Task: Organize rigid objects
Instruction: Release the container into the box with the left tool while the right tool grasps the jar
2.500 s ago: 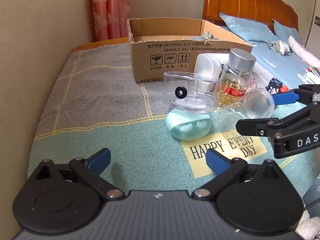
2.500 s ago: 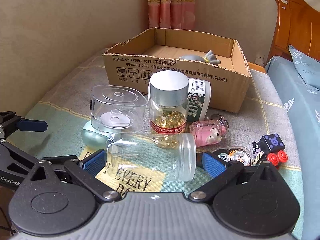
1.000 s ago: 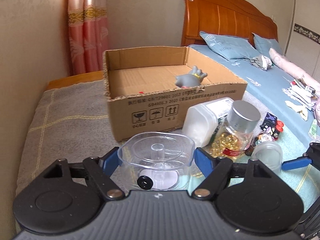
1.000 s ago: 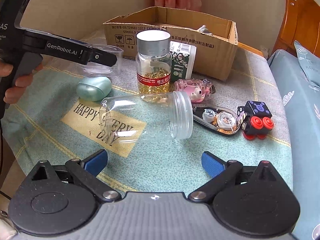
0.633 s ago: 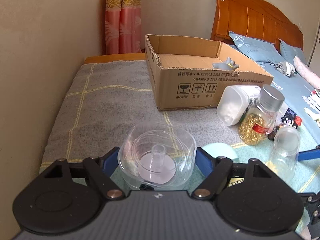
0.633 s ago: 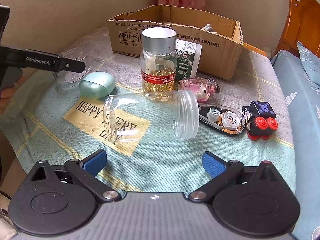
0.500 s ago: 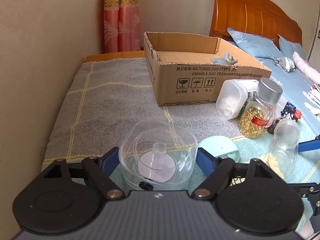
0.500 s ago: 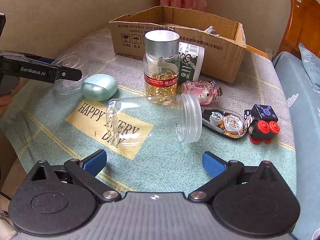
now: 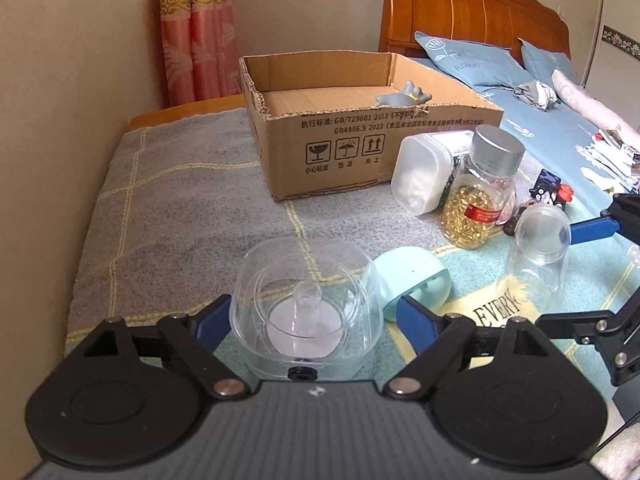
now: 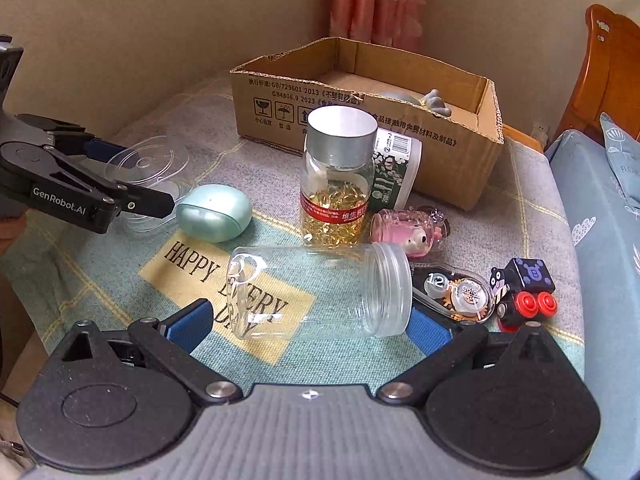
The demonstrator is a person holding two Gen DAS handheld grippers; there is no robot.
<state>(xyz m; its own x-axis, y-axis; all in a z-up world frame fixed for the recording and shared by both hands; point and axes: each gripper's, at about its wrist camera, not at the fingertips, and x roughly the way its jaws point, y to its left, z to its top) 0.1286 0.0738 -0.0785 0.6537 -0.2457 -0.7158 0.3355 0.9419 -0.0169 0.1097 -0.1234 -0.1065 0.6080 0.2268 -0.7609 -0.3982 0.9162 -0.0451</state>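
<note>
A clear round plastic container (image 9: 306, 312) with a centre post stands on the blanket between the fingers of my left gripper (image 9: 314, 316). Its jaws are opening; a gap shows at the right pad (image 9: 412, 316), so the container is loose. A mint green case (image 9: 412, 280) lies just to its right. My right gripper (image 10: 310, 326) stands open over an empty clear jar (image 10: 320, 292) lying on its side, and its pads do not press on the jar. The open cardboard box (image 9: 360, 148) behind holds a grey figure (image 9: 404, 98).
A capsule bottle with a silver cap (image 10: 338, 184), a white tub (image 10: 394, 168), a pink toy (image 10: 408, 232), a tape dispenser (image 10: 456, 292) and a black and red toy (image 10: 524, 292) crowd the blanket. A wall runs along the left; a wooden headboard (image 9: 472, 16) stands behind.
My left gripper carried the clear container down onto the blanket beside the mint case, and its fingers have spread away from it. The right gripper has barely moved.
</note>
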